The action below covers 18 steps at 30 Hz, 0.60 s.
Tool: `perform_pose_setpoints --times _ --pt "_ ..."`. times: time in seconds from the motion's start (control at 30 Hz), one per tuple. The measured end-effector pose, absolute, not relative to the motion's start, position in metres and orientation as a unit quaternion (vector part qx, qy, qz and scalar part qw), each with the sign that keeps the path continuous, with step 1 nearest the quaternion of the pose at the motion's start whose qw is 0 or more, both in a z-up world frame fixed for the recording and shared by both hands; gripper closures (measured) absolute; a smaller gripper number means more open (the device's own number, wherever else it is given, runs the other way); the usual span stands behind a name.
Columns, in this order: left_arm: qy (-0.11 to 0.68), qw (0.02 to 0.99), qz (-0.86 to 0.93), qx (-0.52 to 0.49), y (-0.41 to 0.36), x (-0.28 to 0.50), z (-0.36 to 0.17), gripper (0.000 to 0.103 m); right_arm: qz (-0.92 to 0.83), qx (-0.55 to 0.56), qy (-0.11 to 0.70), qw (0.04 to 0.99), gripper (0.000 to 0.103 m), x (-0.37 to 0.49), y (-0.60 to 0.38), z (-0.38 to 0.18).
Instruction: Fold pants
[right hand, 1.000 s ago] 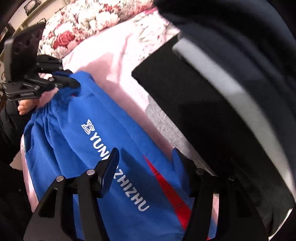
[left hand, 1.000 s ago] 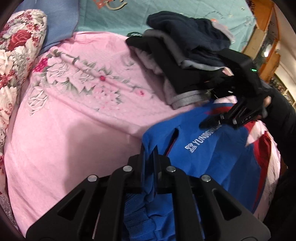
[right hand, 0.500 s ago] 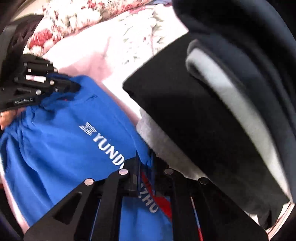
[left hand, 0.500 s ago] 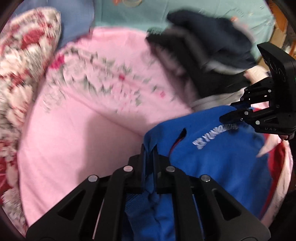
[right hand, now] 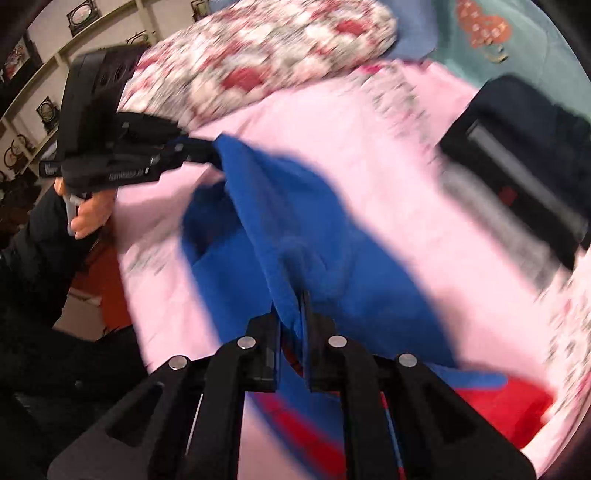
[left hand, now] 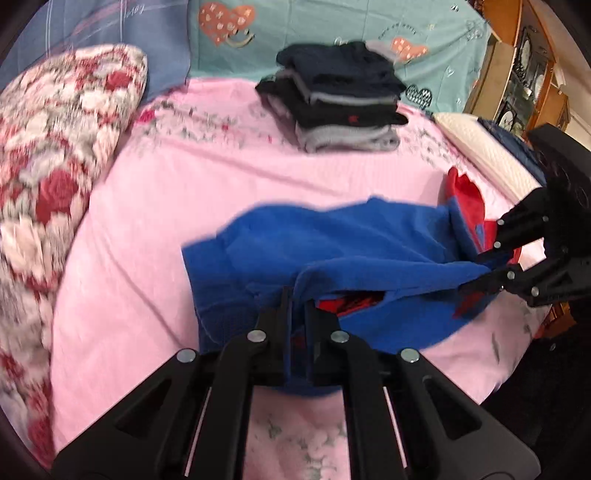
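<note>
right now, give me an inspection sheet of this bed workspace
surface: pink floral bedsheet, wrinkled.
job's things: blue fleece pants with red panels, bunched and lifted off the sheet between the two tongs.
clutter: stack of folded dark and grey clothes at the far side; red-and-white floral pillow at the left; cream pillow at the right.
grippers: left tongs shut on the blue fabric; right tongs shut on another edge of it.
cables: nothing seen.
surroundings: teal heart-print bedding behind; wooden shelves with framed items.
</note>
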State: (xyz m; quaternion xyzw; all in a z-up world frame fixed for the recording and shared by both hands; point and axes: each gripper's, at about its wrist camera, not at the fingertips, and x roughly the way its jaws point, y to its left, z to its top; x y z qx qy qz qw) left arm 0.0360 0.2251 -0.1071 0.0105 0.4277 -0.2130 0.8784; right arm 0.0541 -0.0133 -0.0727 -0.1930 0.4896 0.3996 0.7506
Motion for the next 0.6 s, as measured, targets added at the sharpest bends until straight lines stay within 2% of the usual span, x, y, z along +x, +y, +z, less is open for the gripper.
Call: perform_pose_setpoints --times 0.1,0.2,0.23,0.3,0.33,0.37,0.4,0.53,0.57,0.6 --pt "0.457 0.865 -0.21 0.003 0.227 0.038 -0.134 0.097 0.39 -0.202 0.489 0.753 0.094 0.034 -0.007 -0.102" --pt "0.467 0.858 -0.212 0.012 0.224 0.033 -0.139 0.092 0.374 -0.197 0.5 0.756 0.094 0.032 -0.003 -0.128" --pt "0.466 0.857 -0.219 0.012 0.225 0.028 -0.136 0.084 0.372 -0.196 0.504 0.755 0.092 0.032 -0.001 -0.133" --pt "0.457 0.858 -0.236 -0.001 0.23 0.019 -0.126 0.05 0.367 -0.199 0.502 0.757 0.087 0.031 0.0 -0.134" --pt "0.441 0.865 -0.24 -0.011 0.235 0.011 -0.117 0.021 0.364 -0.205 0.501 0.758 0.074 0.028 0.0 -0.131" --pt "0.427 0.873 -0.235 -0.013 0.238 0.004 -0.111 0.013 0.359 -0.209 0.501 0.759 0.067 0.026 0.0 -0.126" --pt "0.41 0.882 -0.232 -0.014 0.24 -0.003 -0.102 0.013 0.365 -0.204 0.502 0.756 0.058 0.025 -0.002 -0.12" --pt "0.367 0.903 -0.213 -0.069 0.251 -0.016 -0.068 0.014 0.419 -0.13 0.485 0.756 0.058 0.021 -0.015 -0.08" --pt "0.362 0.907 -0.199 -0.081 0.25 -0.014 -0.062 0.014 0.419 -0.12 0.476 0.764 0.058 0.022 -0.015 -0.074" --pt "0.36 0.909 -0.185 -0.101 0.248 -0.008 -0.057 0.014 0.414 -0.116 0.467 0.773 0.067 0.025 -0.013 -0.072"
